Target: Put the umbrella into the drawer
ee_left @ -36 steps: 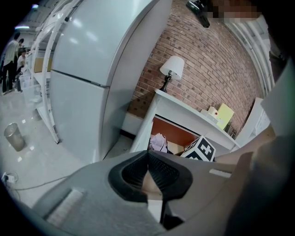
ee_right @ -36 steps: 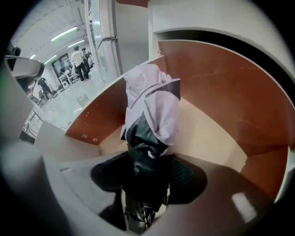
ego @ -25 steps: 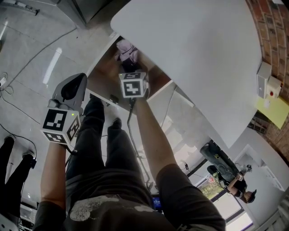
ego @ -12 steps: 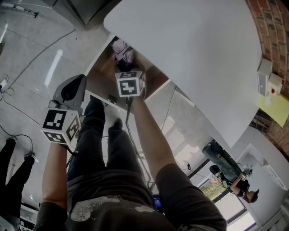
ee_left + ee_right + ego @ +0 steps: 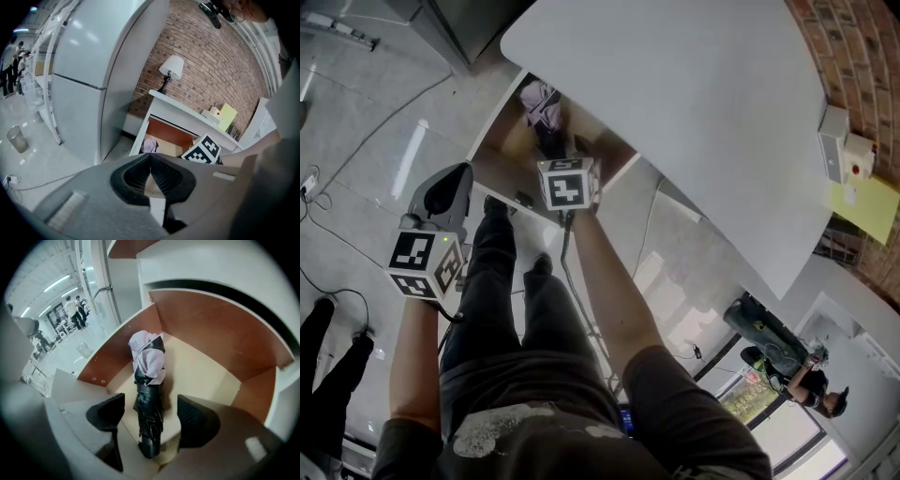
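Observation:
The folded umbrella (image 5: 149,380), black with a lilac cloth end, lies on the floor of the open wooden drawer (image 5: 211,329). My right gripper (image 5: 150,411) hangs just above it, pointing steeply down. Its jaws are opening; the black handle end lies between and below the pads, which do not touch it. In the head view the umbrella (image 5: 540,101) shows beyond the right gripper's marker cube (image 5: 566,183), inside the drawer (image 5: 502,164). My left gripper (image 5: 450,183) is off to the left over the floor, away from the drawer, its pads (image 5: 157,171) pressed together on nothing.
The drawer belongs to a white cabinet (image 5: 694,112) against a brick wall (image 5: 211,61), with a lamp (image 5: 171,70) on top. A tall grey fridge (image 5: 89,70) stands left of it. My legs (image 5: 511,300) are in front of the drawer. People (image 5: 75,308) stand far off.
My right gripper has lifted a little off the umbrella and its jaws have spread. More of the umbrella shows in the drawer. The left gripper has stayed put.

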`<state>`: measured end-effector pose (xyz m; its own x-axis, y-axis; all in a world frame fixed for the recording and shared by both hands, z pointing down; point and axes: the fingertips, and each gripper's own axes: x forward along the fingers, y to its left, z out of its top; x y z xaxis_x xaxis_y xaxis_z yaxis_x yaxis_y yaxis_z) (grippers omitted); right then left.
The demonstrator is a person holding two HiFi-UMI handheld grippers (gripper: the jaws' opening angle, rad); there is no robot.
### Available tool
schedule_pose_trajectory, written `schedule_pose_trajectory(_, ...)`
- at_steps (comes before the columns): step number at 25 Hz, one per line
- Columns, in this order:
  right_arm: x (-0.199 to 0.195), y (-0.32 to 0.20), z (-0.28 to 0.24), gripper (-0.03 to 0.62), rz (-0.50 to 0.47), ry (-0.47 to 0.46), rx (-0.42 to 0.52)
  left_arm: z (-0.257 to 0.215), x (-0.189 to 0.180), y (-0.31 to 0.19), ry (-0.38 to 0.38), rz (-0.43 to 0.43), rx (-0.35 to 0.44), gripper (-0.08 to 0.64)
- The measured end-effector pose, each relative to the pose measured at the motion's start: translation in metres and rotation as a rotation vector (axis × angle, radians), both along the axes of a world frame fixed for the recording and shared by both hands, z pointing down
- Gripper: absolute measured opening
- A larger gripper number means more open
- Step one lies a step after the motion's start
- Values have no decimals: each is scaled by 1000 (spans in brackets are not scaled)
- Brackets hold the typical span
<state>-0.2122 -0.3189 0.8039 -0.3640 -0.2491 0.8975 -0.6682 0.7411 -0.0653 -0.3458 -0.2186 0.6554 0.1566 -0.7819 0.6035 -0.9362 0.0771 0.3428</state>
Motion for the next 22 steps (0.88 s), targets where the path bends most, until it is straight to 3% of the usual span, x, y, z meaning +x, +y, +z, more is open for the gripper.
schedule_pose_trajectory(4,9,11,-30,353,30,-43,4,-19,11,9,-8,20,17,11)
schedule_pose_trajectory(18,7,39,-169,350,-52,-239,74,-115,44,8,-56,64,125,11)
schedule_pose_trajectory(22,17,46,-205,316,-70,-259,120,-141,55,9,-67,63,160,11)
